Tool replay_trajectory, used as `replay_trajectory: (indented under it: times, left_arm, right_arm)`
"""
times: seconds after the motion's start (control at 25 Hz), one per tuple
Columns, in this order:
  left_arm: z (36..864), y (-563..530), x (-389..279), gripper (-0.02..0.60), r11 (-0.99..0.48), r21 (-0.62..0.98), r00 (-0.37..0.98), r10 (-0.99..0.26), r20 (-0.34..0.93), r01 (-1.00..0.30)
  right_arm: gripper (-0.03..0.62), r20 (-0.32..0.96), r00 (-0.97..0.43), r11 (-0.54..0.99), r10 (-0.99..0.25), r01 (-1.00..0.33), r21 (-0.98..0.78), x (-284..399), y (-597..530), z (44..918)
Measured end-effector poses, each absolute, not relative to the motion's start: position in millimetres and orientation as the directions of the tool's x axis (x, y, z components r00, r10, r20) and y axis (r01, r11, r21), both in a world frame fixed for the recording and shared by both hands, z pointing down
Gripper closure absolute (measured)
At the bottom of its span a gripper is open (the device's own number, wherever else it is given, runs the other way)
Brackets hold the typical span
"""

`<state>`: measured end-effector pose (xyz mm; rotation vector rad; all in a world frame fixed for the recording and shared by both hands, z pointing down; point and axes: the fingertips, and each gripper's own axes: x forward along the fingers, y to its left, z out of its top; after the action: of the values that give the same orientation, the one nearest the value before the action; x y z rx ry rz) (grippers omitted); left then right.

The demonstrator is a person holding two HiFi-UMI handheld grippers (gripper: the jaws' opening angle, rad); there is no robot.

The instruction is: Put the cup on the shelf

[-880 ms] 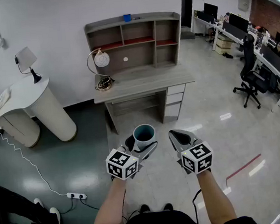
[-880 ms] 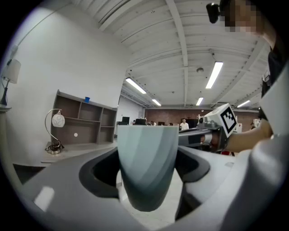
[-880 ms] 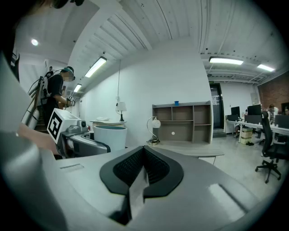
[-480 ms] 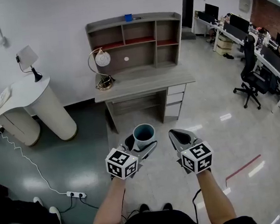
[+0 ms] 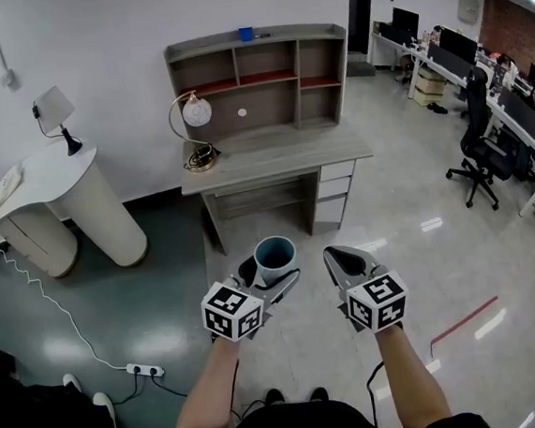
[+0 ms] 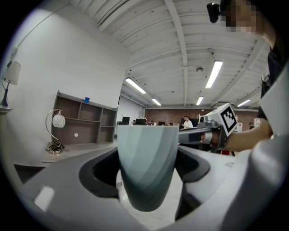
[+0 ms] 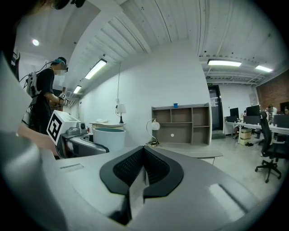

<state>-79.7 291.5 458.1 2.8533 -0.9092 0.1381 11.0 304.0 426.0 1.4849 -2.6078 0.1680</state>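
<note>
A pale cup with a teal inside [image 5: 275, 257] stands upright between the jaws of my left gripper [image 5: 272, 276], which is shut on it. In the left gripper view the cup [image 6: 147, 167] fills the middle, clamped on both sides. My right gripper [image 5: 344, 262] floats beside it, jaws pressed together with nothing in them [image 7: 143, 168]. Both are held over the floor in front of a grey desk [image 5: 276, 157]. A grey shelf unit [image 5: 256, 78] with open compartments stands on that desk.
A round-shaded desk lamp [image 5: 194, 131] stands on the desk's left end. A small blue object [image 5: 245, 34] sits atop the shelf. A white curved counter [image 5: 43, 183] with a lamp is at left, a power strip [image 5: 142, 373] on the floor, office chairs and desks [image 5: 481, 131] at right.
The grippers and the cup have held still. A person's feet at the lower left have shifted slightly leftward.
</note>
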Motion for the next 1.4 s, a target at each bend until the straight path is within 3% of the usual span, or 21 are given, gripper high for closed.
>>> replay_trajectory:
  times: [1.4]
  left_arm:
    - [477, 280, -10, 0.221, -0.763, 0.108, 0.769, -0.620, 0.156, -0.637]
  right_arm:
    - [0.582, 0.166, -0.560, 0.557, -0.812, -0.828, -0.066, 91, 286, 445]
